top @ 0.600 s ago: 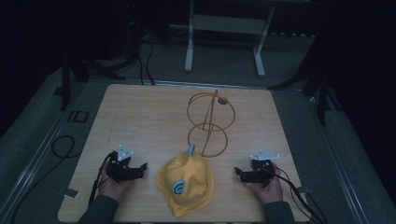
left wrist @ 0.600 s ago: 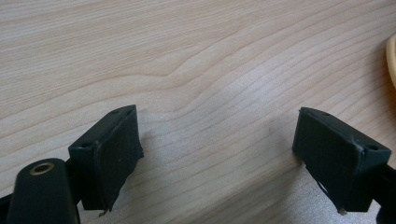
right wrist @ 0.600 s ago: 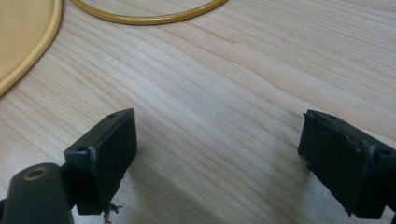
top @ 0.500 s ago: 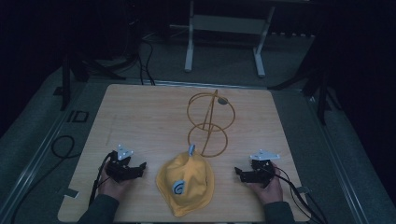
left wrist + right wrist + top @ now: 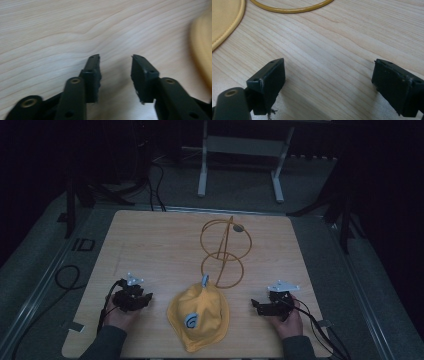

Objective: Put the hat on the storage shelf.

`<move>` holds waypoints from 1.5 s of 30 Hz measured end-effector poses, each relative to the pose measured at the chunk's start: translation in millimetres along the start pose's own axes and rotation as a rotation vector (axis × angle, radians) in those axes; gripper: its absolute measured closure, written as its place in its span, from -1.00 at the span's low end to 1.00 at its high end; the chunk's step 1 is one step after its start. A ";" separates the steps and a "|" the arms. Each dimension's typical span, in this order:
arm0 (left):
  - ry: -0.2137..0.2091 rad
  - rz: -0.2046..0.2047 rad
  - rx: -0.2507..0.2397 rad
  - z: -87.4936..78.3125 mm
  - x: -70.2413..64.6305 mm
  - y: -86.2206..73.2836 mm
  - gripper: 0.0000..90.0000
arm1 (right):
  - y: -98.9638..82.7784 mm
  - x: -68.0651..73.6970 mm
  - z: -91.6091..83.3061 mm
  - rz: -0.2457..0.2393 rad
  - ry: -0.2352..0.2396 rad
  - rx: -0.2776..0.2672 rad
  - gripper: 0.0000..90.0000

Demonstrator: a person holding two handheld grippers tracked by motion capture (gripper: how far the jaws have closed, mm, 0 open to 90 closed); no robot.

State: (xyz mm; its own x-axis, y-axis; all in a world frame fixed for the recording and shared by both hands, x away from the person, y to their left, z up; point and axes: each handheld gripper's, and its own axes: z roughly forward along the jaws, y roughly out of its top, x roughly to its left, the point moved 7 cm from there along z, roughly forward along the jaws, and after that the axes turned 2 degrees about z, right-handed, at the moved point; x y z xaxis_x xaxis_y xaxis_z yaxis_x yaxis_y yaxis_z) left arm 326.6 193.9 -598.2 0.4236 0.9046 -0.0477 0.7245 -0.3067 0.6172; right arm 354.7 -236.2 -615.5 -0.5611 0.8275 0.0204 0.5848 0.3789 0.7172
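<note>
My left gripper point(image 5: 115, 75) has its jaws released, a modest gap between them and bare worktop point(image 5: 62, 30) underneath; a blurred yellow edge of the cap point(image 5: 202, 50) sits at about two o'clock from them. My right gripper point(image 5: 328, 85) is released too, jaws spread wider, nothing between them.

From the high view, the cap point(image 5: 199, 316) lies flat on the worktop near its front edge, between the two grippers, long axis running roughly twelve to six. It lies at three o'clock from the left gripper point(image 5: 145, 299) and nine o'clock from the right point(image 5: 255, 306) (the left looks a touch nearer, though it's close).

The right gripper view gives me the cap's stitched rim and the base ring of the wire stand point(image 5: 292, 8), at eleven and twelve o'clock. The high view adds the stand's point(image 5: 225, 252) upright loops, just beyond the cap.
</note>
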 end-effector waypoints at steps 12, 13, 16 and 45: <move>-0.088 0.121 -0.042 -48.6 -30.0 42.6 0.25 | 0.0 0.2 -0.1 0.002 0.000 0.000 -0.74; -0.113 0.133 -0.045 -51.9 -33.7 46.4 0.24 | 0.0 0.2 -0.1 0.002 0.000 0.000 -0.74; -0.148 0.141 -0.044 -54.6 -37.2 49.0 0.21 | -0.1 0.2 -0.1 0.003 -0.001 0.000 -0.74; -0.280 0.368 0.025 -83.0 -83.4 81.4 0.06 | -0.1 0.3 -0.2 0.005 -0.003 0.000 -0.74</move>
State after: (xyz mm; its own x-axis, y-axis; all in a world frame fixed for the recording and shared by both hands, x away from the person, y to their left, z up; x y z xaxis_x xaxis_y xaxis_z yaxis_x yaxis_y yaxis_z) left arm 305.2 118.1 -478.8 0.7834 0.6202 -0.0415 0.5098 -0.6029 0.6137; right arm 354.4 -236.0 -615.5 -0.5563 0.8307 0.0219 0.5877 0.3746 0.7171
